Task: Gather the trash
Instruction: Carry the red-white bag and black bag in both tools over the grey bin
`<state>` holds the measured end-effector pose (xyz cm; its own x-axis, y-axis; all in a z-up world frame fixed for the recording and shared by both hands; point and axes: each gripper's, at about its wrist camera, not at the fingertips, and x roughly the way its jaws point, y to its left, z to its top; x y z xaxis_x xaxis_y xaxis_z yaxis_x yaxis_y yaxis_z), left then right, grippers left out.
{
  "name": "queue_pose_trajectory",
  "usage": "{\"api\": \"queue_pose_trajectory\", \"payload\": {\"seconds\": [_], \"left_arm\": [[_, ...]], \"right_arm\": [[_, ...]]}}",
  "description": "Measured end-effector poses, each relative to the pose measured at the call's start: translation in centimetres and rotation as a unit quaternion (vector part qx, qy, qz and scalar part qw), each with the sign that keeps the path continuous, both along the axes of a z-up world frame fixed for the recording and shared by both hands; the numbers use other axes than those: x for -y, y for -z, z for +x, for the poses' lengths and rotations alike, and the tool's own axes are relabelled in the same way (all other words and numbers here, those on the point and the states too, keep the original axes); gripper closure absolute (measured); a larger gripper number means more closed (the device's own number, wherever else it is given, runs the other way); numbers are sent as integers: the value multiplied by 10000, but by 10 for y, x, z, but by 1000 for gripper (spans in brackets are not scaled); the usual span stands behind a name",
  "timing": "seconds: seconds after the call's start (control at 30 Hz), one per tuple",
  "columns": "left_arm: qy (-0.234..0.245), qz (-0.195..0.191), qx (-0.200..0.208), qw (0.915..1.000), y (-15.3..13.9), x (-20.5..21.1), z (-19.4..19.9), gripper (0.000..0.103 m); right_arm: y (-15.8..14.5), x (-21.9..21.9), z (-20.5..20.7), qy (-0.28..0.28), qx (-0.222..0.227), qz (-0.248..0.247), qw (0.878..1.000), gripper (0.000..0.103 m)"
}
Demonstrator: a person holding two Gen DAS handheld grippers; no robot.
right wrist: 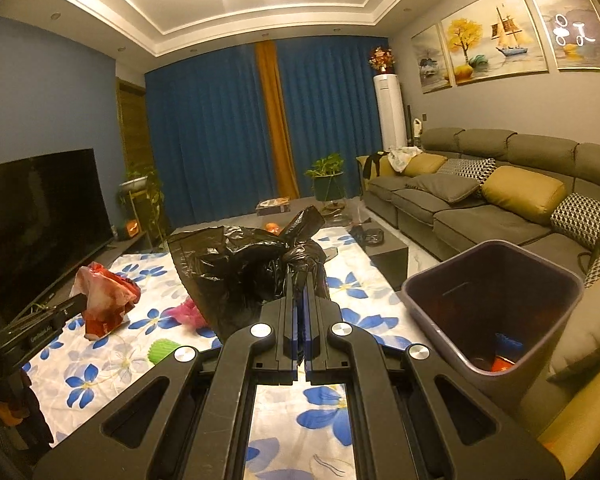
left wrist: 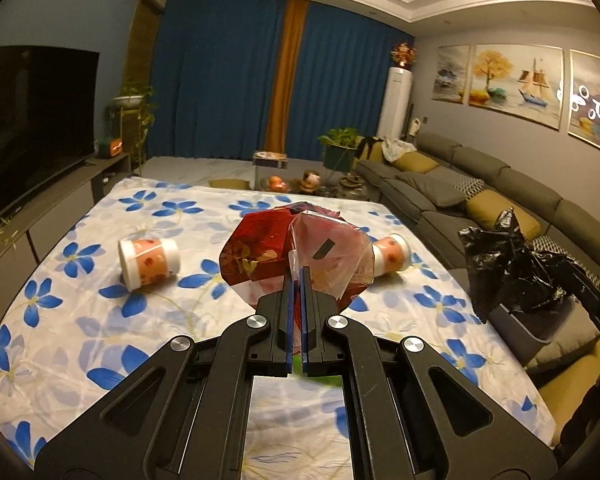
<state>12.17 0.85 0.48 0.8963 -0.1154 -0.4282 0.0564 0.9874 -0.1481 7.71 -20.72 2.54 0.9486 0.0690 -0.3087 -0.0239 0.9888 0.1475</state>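
My left gripper (left wrist: pixel 298 276) is shut on a crumpled red and clear plastic wrapper (left wrist: pixel 268 256), lifted above the flowered tablecloth (left wrist: pixel 80 320). The same wrapper (right wrist: pixel 104 300) shows at the left of the right wrist view, hanging from the left gripper's fingers. My right gripper (right wrist: pixel 302 280) is shut on a black trash bag (right wrist: pixel 240 268), held up over the table; the bag (left wrist: pixel 508 264) also appears at the right of the left wrist view. Two paper cups lie on their sides on the cloth, one to the left (left wrist: pixel 148 262) and one to the right (left wrist: pixel 392 254) of the wrapper.
A dark trash bin (right wrist: pixel 496 312) with some items inside stands at the right beside the grey sofa (right wrist: pixel 480 200). A pink scrap (right wrist: pixel 190 312) and a green ribbed item (right wrist: pixel 164 350) lie on the cloth. A TV (right wrist: pixel 40 220) fills the left side.
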Motion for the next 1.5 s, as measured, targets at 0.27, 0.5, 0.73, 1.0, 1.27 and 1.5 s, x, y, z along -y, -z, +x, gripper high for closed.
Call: {"api": "queue_pose_trajectory", "payload": {"seconds": [0.27,0.5,0.73,1.0,1.27,1.5], "left_arm": [[264,87,-15,9996,-1,30,0,102],[508,202,-6,9985,-3,59,5,102],[747,283,16,9968,-5,89,10,102],[1108,357,34,9932,-6,131,17,102],[1478,402,90,9882,-9,174,25,102],[1767,425,169,9832,-12,207,33,102]], "right_arm": [[-3,11,-7,192,60,-2,9998,100],[-5,26,-10,376,103,11,9992,100],[-2,44,-10,548,102,27,9984,100],[1,67,-6,799,87,22,9968,100],[1,91,-2,1113,124,-22,9937,100],[4,113,-1,1353,131,-39,9907,100]]}}
